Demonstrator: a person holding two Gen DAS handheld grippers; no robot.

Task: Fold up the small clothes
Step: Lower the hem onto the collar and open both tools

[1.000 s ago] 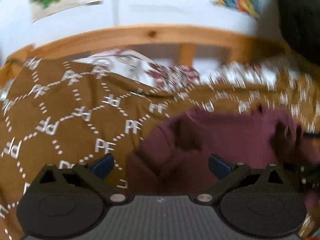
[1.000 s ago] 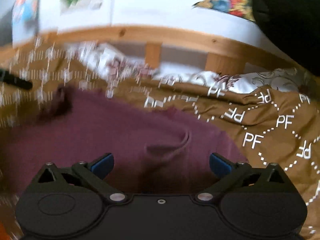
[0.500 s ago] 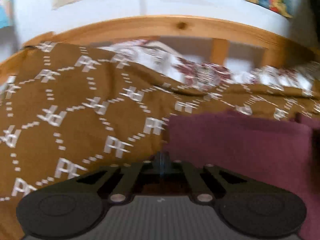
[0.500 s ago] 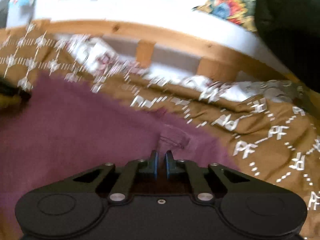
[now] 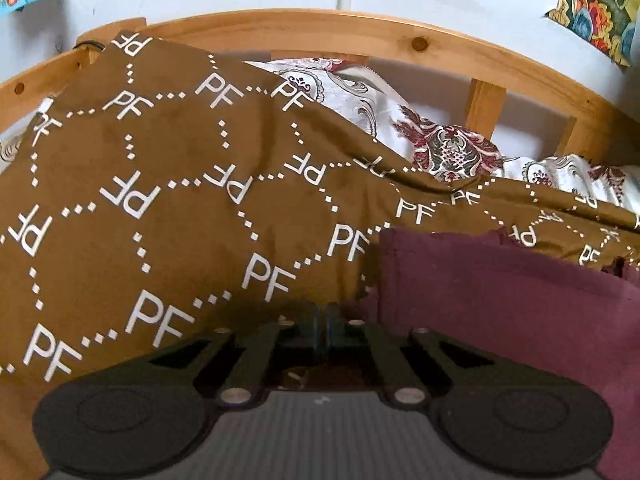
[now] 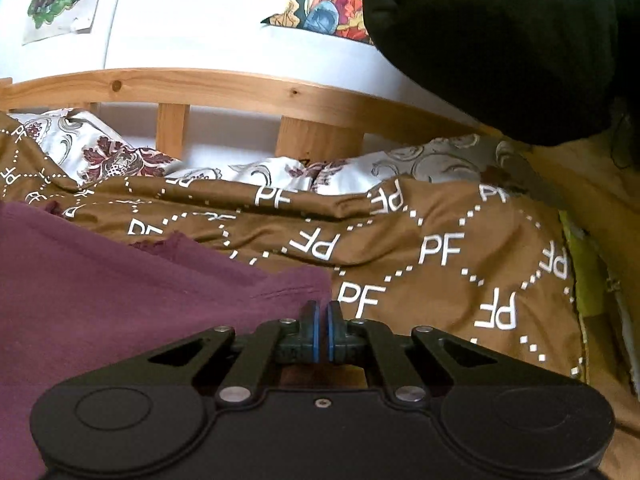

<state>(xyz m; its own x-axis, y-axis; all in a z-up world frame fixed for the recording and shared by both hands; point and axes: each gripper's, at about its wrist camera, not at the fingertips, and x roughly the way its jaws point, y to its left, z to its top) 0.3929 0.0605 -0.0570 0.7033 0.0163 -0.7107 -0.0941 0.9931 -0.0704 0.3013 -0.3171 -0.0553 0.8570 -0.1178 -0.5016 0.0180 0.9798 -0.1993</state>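
Both hand-held grippers (image 5: pixel 325 314) (image 6: pixel 322 312) at garment (image 5: pixel 500 300) corners

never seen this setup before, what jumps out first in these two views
The brown blanket with white PF lettering fills most of both views, spread over a wooden-framed bed. On it lies a maroon garment, at lower right in the left wrist view and lower left in the right wrist view. Each gripper, left and right, sits shut at a near corner of it.
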